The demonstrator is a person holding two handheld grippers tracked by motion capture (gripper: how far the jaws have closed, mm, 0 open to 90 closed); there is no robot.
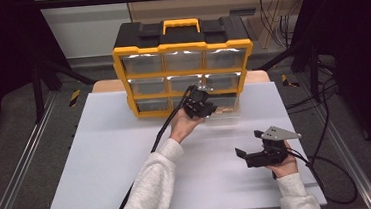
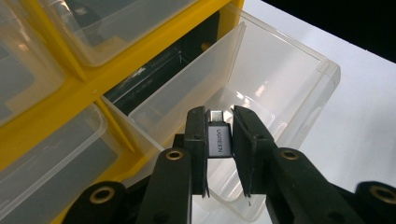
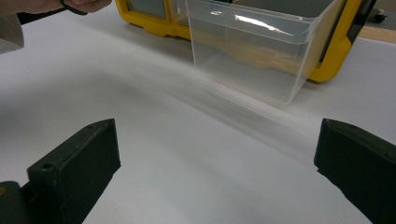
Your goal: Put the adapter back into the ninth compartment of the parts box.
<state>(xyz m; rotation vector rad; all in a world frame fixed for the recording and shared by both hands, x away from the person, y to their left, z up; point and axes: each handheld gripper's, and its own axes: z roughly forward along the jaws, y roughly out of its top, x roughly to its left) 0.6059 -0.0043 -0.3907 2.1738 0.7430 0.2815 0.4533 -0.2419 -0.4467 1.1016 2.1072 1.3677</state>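
A: Adapter (image 2: 219, 140) sits clamped between the left tongs (image 2: 219, 119), its long axis running along the jaws, the metal plug end poking out past the tips toward 12 o'clock in the left gripper view.

B: And the drawer?

A: The clear drawer (image 2: 280, 79) is pulled out of the yellow organizer (image 1: 181, 48) and lies open directly under and beyond the tips, from 12 round to 2 o'clock in that view. In the high view the left tongs (image 1: 197, 105) hang over its near edge at the cabinet's bottom row.

B: So the drop is straight down?

A: I'd judge so: the adapter is already above the drawer's mouth, so letting go should land it inside.

B: The other hand?

A: The right tongs (image 1: 254, 155) stand wide with nothing between them, low over the desk (image 1: 103, 166) at 5 o'clock from the drawer, well apart. The left hand is far nearer.
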